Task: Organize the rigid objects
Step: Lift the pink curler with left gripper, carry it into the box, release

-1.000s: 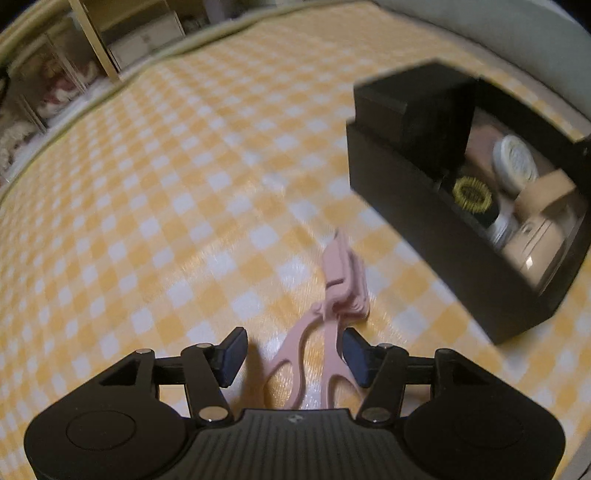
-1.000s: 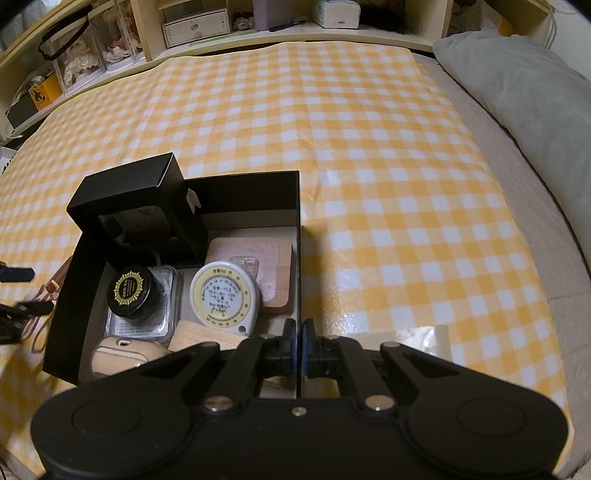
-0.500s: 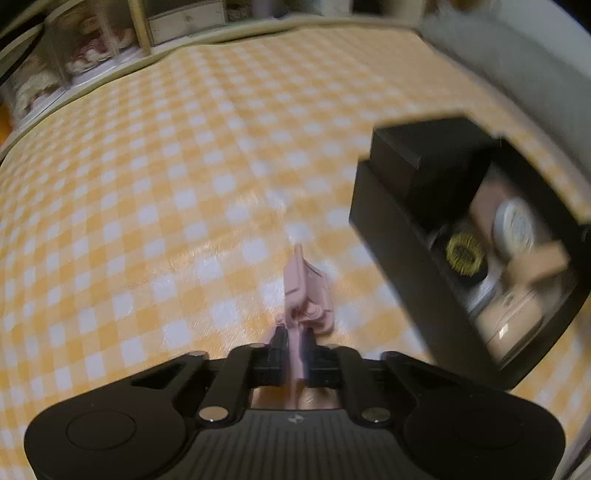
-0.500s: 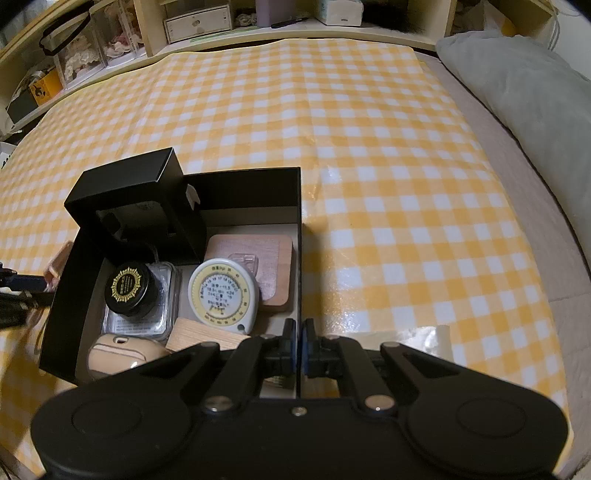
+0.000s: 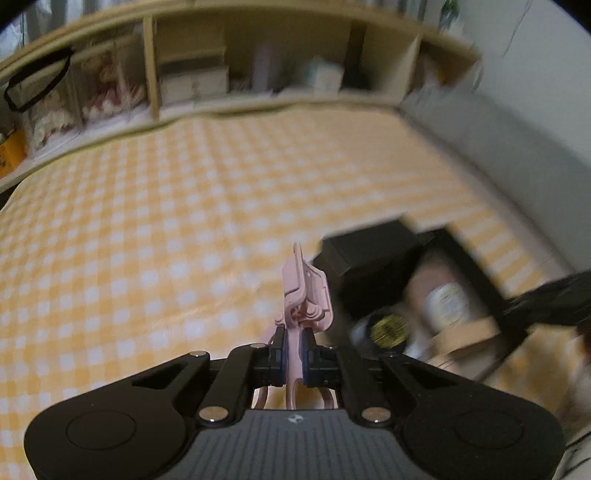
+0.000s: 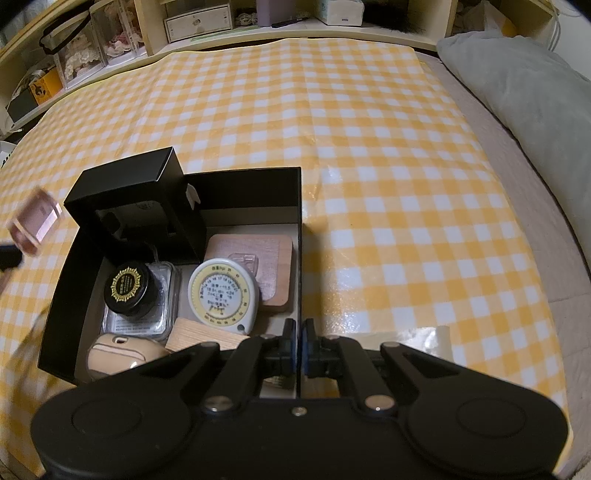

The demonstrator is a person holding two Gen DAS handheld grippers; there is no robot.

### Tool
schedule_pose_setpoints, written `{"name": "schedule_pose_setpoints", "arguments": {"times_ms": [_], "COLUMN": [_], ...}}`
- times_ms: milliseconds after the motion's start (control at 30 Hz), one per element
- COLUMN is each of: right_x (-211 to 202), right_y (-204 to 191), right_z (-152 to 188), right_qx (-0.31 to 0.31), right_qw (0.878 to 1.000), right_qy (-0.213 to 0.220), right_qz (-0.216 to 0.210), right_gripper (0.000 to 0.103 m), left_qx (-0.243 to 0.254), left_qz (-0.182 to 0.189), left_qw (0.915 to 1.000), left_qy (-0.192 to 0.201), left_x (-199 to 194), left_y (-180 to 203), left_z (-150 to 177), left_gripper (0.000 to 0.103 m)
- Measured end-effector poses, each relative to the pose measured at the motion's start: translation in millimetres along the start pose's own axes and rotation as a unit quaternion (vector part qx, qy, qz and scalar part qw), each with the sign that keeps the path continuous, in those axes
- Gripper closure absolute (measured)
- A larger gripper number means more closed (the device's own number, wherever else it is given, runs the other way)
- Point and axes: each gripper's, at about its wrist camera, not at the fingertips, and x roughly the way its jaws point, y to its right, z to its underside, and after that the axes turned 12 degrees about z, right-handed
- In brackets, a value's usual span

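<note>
My left gripper is shut on the handles of a pink eyelash curler and holds it in the air above the yellow checked cloth, left of the black box. In the right wrist view the curler shows as a pink blur beyond the box's left side. My right gripper is shut on the right wall of the black box. Inside the box lie a black jar with a gold lid, a round tape measure, a pinkish coaster, a wooden block and a beige case.
A smaller open black box stands upright in the big box's far left corner. Wooden shelves with boxes run along the far edge of the cloth. A grey pillow lies to the right. Bare checked cloth stretches beyond and right of the box.
The left gripper closed on the curler's handles and lifted it off the cloth, tilting upward so the shelves came into view. The right gripper kept its hold on the box wall.
</note>
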Motion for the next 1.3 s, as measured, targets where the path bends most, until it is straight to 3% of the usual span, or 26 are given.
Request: {"name": "schedule_pose_setpoints", "arguments": {"times_ms": [167, 433, 600, 800, 967, 1067, 1200, 1267, 1300], "right_x": [1.7, 4.7, 5.0, 6.3, 5.6, 5.2, 5.1, 4.7, 5.0], "right_y": [-1.2, -2.0, -1.5, -0.5, -0.5, -0.4, -0.2, -0.2, 0.0], "right_z": [-0.1, 0.0, 1.1, 1.5, 1.4, 0.7, 0.7, 0.6, 0.5], "right_qx": [-0.003, -0.009, -0.010, -0.008, -0.009, -0.009, -0.008, -0.008, -0.008], "right_qw": [1.000, 1.000, 1.000, 1.000, 1.000, 1.000, 1.000, 1.000, 1.000], "right_qy": [-0.001, -0.003, -0.002, -0.002, -0.002, -0.002, -0.002, -0.002, -0.002], "right_qz": [0.000, 0.002, 0.002, -0.001, -0.001, -0.002, -0.003, -0.003, -0.003], "right_gripper": [0.099, 0.099, 0.099, 0.099, 0.099, 0.099, 0.099, 0.099, 0.099], "left_qx": [0.026, 0.090, 0.106, 0.142, 0.204, 0.206, 0.149, 0.116, 0.107], "left_qz": [0.062, 0.087, 0.072, 0.023, -0.017, -0.016, 0.005, 0.016, 0.023], "left_qw": [0.9971, 0.9921, 0.9914, 0.9894, 0.9786, 0.9780, 0.9883, 0.9927, 0.9936], "left_qy": [0.037, -0.008, -0.025, -0.020, -0.022, -0.030, -0.032, -0.027, -0.028], "left_x": [-18.0, 38.8, 75.3, 107.3, 126.6, 135.5, 139.1, 134.3, 131.3], "left_y": [36.5, 85.9, 99.4, 118.4, 131.7, 134.3, 121.8, 115.5, 113.6], "left_z": [-5.2, -4.7, -9.8, -11.4, -11.2, -8.7, -9.7, -10.9, -11.1], "left_gripper": [0.095, 0.095, 0.095, 0.095, 0.094, 0.094, 0.089, 0.077, 0.065]}}
